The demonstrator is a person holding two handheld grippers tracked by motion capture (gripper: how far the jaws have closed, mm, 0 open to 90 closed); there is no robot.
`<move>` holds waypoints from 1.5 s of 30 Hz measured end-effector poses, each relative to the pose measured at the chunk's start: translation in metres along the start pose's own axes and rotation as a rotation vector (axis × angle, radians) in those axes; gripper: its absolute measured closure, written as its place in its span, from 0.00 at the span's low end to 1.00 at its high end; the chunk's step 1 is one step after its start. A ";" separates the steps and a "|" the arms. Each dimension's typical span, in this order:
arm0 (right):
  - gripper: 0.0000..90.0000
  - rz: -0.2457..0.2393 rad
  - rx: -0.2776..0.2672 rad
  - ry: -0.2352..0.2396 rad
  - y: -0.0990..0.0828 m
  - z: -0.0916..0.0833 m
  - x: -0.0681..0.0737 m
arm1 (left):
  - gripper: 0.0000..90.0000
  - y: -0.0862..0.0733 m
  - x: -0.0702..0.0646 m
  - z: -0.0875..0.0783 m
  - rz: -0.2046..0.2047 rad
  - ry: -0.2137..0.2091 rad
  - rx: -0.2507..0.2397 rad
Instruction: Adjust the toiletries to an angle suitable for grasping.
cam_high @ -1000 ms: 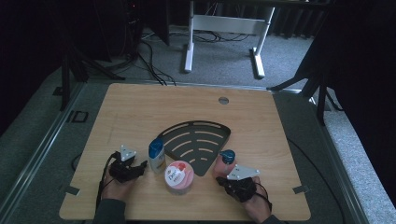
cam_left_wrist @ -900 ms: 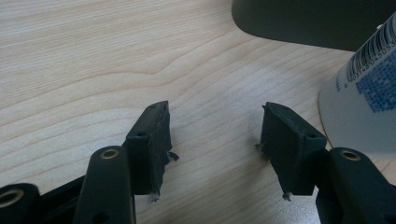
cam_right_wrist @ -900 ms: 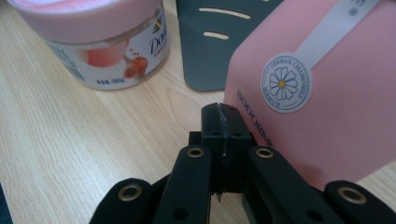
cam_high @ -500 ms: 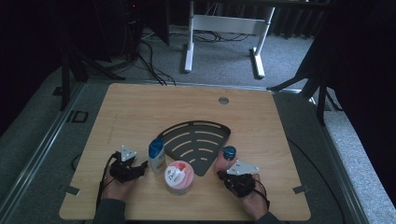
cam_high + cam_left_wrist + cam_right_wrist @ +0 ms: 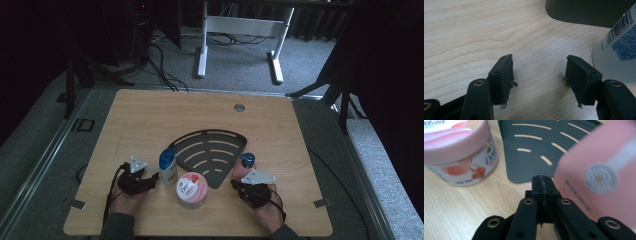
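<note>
A dark fan-shaped slotted tray (image 5: pixel 210 152) lies flat at the table's middle. A white bottle with blue print (image 5: pixel 168 167) stands at its left edge. My left gripper (image 5: pixel 151 176) is just left of that bottle, open, with bare wood between its jaws (image 5: pixel 539 75); the bottle (image 5: pixel 616 47) is outside the right jaw. A pink Dove jar (image 5: pixel 191 189) sits in front of the tray. My right gripper (image 5: pixel 234 184) is shut on nothing (image 5: pixel 542 182). A pink bottle with a blue cap (image 5: pixel 246 161) sits close along its right side (image 5: pixel 599 175), blurred.
The jar (image 5: pixel 459 150) is to the left of the right gripper's jaws, and the tray (image 5: pixel 544 147) is straight ahead of them. The table has a cable hole (image 5: pixel 239 107) near its far edge. A white desk frame (image 5: pixel 240 25) stands on the carpet beyond.
The pink bottle's blue cap has shifted slightly away from me beside the right gripper. The left gripper has kept its place.
</note>
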State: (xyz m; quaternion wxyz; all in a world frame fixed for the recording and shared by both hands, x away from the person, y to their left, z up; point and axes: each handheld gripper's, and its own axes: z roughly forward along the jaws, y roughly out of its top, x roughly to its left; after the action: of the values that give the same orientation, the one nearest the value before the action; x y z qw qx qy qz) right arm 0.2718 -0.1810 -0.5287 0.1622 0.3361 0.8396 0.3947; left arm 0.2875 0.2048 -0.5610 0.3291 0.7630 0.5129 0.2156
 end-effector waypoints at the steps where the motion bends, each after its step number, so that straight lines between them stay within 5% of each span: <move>1: 1.00 0.000 -0.004 0.003 0.001 0.002 0.001 | 0.44 0.000 0.000 0.000 0.000 0.000 0.000; 14: 1.00 0.002 0.010 -0.092 0.001 0.012 0.002 | 0.44 0.000 0.000 0.000 0.003 -0.003 -0.002; 22: 1.00 0.051 0.012 -0.134 0.001 0.010 -0.016 | 0.44 0.000 0.000 0.000 0.002 -0.003 -0.001; 31: 1.00 0.082 0.023 -0.139 -0.003 0.006 -0.042 | 0.46 0.001 -0.001 -0.002 0.002 -0.003 0.015; 40: 1.00 0.099 0.041 -0.155 -0.006 0.006 -0.056 | 0.59 0.002 -0.007 -0.012 0.025 -0.014 0.062; 45: 0.95 0.076 0.053 -0.109 -0.013 0.003 -0.052 | 0.70 0.002 -0.021 -0.038 0.057 -0.073 -0.021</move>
State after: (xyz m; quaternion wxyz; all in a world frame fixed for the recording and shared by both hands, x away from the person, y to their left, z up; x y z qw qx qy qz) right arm 0.3054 -0.2207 -0.5403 0.1833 0.3930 0.8263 0.3593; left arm 0.2560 0.1951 -0.5332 0.3494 0.7810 0.4764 0.2024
